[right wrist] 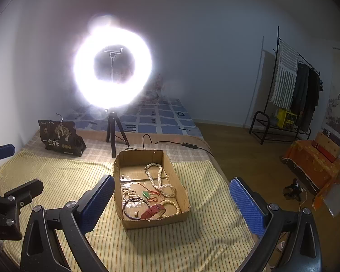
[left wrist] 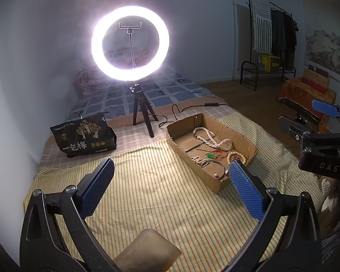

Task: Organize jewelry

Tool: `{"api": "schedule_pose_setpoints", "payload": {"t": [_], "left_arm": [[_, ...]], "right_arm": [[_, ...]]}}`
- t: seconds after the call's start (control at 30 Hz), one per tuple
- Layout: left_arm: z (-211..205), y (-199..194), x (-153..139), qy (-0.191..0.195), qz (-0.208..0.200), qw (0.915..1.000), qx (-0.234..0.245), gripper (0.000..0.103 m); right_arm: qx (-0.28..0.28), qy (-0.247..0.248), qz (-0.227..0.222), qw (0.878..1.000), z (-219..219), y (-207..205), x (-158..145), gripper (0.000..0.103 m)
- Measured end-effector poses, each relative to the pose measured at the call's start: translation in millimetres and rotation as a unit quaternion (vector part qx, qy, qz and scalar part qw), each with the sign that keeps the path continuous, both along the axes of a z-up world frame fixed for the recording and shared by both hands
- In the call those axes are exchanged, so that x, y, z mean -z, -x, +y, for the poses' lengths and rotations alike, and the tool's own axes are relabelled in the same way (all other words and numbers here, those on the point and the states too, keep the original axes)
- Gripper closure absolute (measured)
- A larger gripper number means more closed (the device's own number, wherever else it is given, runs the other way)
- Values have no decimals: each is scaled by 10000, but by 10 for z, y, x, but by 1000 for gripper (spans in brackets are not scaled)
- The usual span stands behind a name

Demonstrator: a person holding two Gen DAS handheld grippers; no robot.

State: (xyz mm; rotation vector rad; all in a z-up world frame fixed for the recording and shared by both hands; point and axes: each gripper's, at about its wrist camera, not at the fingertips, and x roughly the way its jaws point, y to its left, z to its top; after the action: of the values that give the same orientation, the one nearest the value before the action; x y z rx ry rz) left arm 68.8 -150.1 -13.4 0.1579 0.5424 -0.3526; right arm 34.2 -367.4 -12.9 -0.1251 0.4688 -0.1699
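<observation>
An open cardboard box (right wrist: 155, 221) sits on the striped yellow bedcover (right wrist: 63, 176). It holds a long white bead necklace (right wrist: 157, 176), a green pendant on red cord (right wrist: 145, 194), a dark bangle (right wrist: 133, 206), a red strap (right wrist: 153, 210) and a pale bead bracelet (right wrist: 173, 204). My right gripper (right wrist: 172, 187) is open just in front of the box, nothing between its blue pads. My left gripper (left wrist: 172, 181) is open over bare bedcover, with the box (left wrist: 215, 184) just beyond its right finger (left wrist: 244, 188). Each gripper shows at the edge of the other's view.
A bright ring light on a small tripod (left wrist: 142, 111) stands behind the box, its cable (left wrist: 192, 108) trailing right. A black snack bag (left wrist: 83, 136) lies back left. The bed ends right of the box (right wrist: 217, 165); beyond are wooden floor, a clothes rack (right wrist: 290, 95) and an orange-draped stand (right wrist: 315, 165).
</observation>
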Motion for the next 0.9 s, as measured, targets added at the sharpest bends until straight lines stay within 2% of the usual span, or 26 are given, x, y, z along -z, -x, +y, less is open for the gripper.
{"api": "schedule_pose_setpoints", "payload": {"t": [0.9], "left_arm": [[-18,54,-19,-10,-66,10000,53,0]], "right_arm": [[53,-35,58,10000,-37,9,54,0]]}}
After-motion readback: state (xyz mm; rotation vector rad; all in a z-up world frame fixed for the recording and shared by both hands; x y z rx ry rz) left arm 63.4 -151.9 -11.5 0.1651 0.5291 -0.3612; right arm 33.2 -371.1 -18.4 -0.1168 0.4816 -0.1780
